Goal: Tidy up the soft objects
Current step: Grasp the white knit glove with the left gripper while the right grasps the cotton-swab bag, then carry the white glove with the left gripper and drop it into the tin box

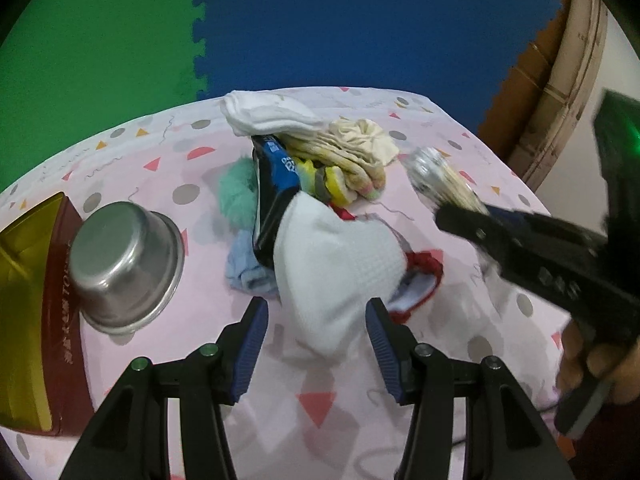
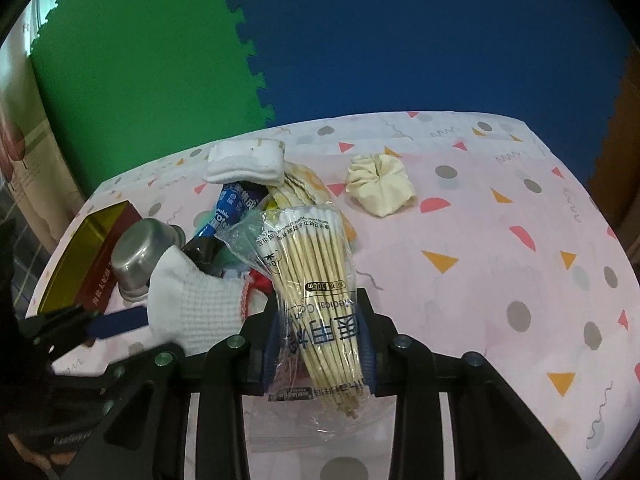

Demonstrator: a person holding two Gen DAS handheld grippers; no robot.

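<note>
From the left wrist, our left gripper (image 1: 318, 344) stood with jaws spread over a white glove (image 1: 336, 256) on the pink cloth (image 1: 224, 320), beside a steel bowl (image 1: 124, 264). From the right wrist, our right gripper (image 2: 322, 344) pinched a bag of cotton swabs (image 2: 312, 280) reading "Medical", lifted above the cloth.

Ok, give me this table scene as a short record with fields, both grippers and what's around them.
surface: pink patterned tablecloth
right gripper: shut on swab pack, lifted off the cloth
left gripper: open, white glove between its fingers, not pressed
pile: white towel, dark pouch, beige socks, teal fluff, blue cloth
apart in the right view: cream scrunchie
left side: steel bowl upside down, beside red box
</note>
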